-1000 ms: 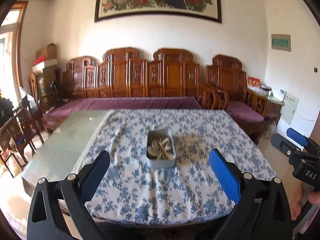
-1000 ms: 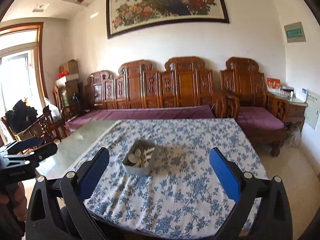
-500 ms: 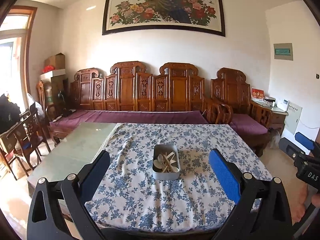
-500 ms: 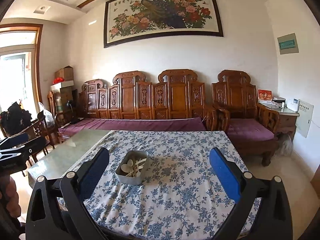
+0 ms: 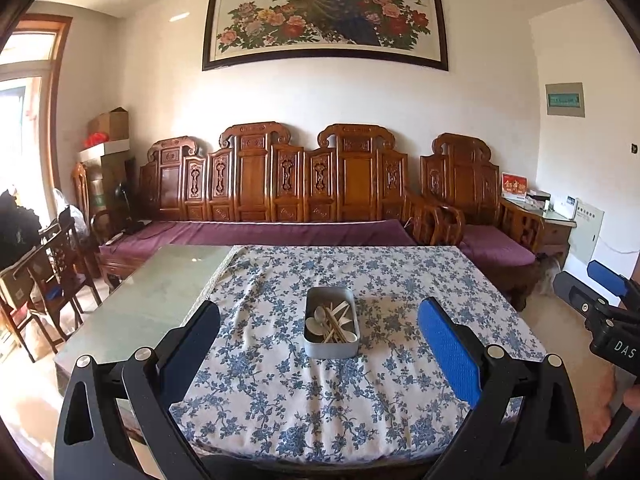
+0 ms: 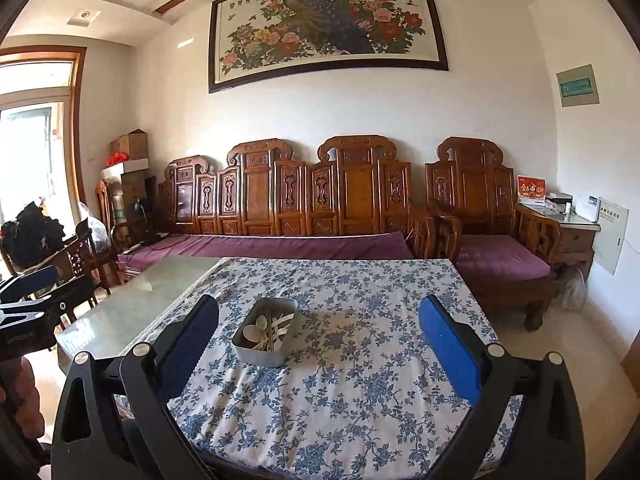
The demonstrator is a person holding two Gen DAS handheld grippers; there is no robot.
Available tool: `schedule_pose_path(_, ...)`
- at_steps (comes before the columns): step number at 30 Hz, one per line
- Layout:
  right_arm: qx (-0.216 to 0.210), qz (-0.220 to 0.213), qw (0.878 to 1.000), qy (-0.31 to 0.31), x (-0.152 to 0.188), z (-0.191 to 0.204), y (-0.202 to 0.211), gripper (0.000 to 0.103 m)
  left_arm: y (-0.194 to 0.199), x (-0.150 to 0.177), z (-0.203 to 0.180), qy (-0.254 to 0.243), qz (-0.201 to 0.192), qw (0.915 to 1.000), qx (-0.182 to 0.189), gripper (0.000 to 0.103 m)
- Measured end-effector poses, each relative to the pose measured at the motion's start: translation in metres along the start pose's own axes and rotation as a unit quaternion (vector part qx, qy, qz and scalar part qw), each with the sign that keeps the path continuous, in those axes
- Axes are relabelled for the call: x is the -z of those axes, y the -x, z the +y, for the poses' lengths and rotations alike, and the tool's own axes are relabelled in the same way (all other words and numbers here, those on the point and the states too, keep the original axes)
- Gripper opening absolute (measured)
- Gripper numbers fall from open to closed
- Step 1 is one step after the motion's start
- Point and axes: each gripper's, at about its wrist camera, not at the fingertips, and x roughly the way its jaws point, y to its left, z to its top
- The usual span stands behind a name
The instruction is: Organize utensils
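We see a table (image 5: 152,300) with a blue flower cloth (image 5: 360,392) over most of it. A gray metal box (image 5: 331,328) sits on the cloth, near the middle of the table. Inside the box are white spoons (image 5: 316,322) and thin wooden chopsticks (image 5: 334,326), all mixed up in a pile. Our left gripper (image 5: 320,344) is up in the air in front of the table, and its two fingers are spread wide with nothing between them. The box shows in the gap between them, but it is farther away and they do not touch it. Our right gripper (image 6: 320,344) is also in the air with its fingers spread wide and holding nothing. From that side the box (image 6: 265,331) sits a bit to the left. Behind the table is a long wooden bench (image 5: 280,184) with purple cushions, and a big flower picture (image 5: 324,16) hangs on the wall.
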Motion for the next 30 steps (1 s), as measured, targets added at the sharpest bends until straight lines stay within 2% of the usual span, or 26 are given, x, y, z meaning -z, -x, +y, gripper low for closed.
schedule_pose_path(30, -0.002, 0.002, 1.0, -0.003, 0.0069, 0.0079, -0.0004, 0.101, 0.0038, 0.0019, -0.0021, -0.005, -0.004, 1.0, 0.005, 0.096)
